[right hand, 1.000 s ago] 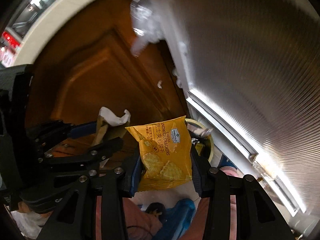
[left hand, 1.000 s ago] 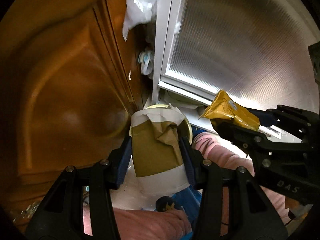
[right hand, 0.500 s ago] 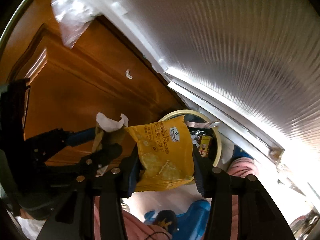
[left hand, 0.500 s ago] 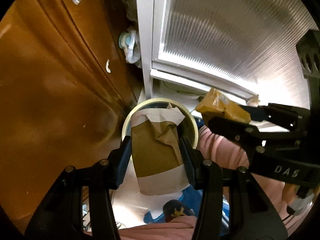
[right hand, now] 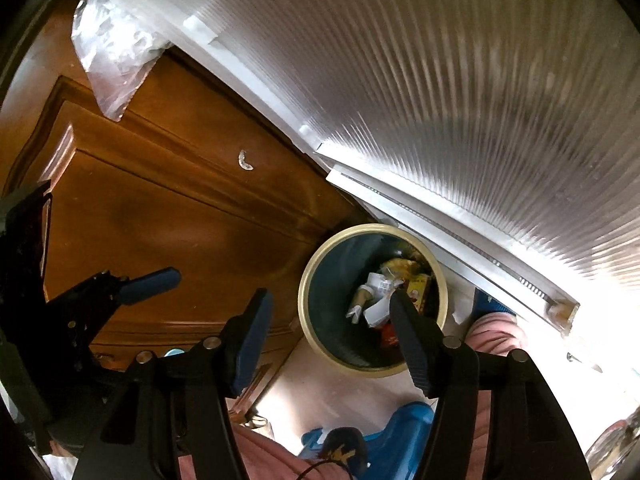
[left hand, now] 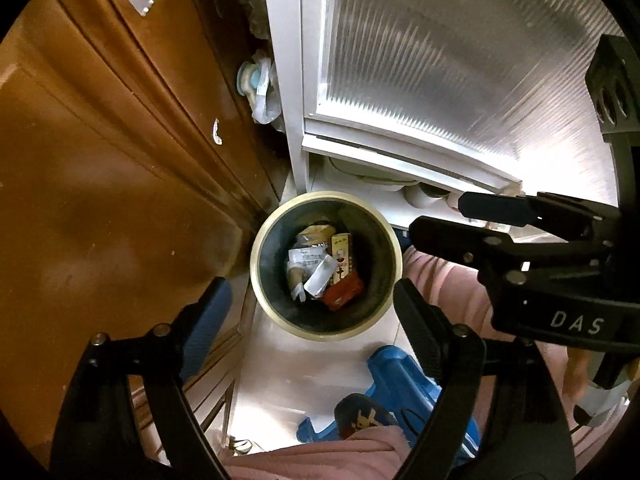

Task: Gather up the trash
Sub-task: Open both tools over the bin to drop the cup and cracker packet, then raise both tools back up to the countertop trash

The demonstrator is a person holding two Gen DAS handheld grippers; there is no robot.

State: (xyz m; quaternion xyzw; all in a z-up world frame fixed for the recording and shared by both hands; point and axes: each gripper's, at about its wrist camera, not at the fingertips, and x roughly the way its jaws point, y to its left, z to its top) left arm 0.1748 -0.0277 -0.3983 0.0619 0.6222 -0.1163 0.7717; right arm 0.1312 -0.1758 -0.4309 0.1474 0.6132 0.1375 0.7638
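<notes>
Both hand-held grippers hang above a round waste bin with a cream rim and dark inner wall (left hand: 256, 264), which stands on the pale floor (left hand: 280, 368) in the corner between a brown panelled wooden door (left hand: 100, 200) and a white-framed ribbed translucent door (left hand: 460, 72). Left hand-held gripper (left hand: 308, 304): pointing steeply down, jaws opening, spread wide, nothing between the blue pads; the bin's mouth shows in the gap. Right hand-held gripper (right hand: 328, 320): also angled down, jaws opening, spread, nothing pinched; its right finger overlaps the bin's mouth in the right wrist view, its left finger lies over the wooden door. In the left wrist view the right hand-held gripper enters from the right side, fingers apart, tips just beside the bin's rim. Trash lies at the bottom of the bin: a crumpled brown-and-white paper piece (left hand: 310, 258), a yellow crinkled snack packet (left hand: 318, 232) at the far side, a slim yellow carton with a printed figure (left hand: 343, 256), a red wrapper (left hand: 344, 292) and a folded white scrap (left hand: 320, 278), all heaped and touching. The same heap shows in the right wrist view, partly hidden by the right finger. A clear plastic bag (right hand: 112, 56) hangs at the top of the wooden door. A blue slipper (left hand: 400, 384) and pink trouser fabric (left hand: 452, 288) lie near the bin on the near side.
</notes>
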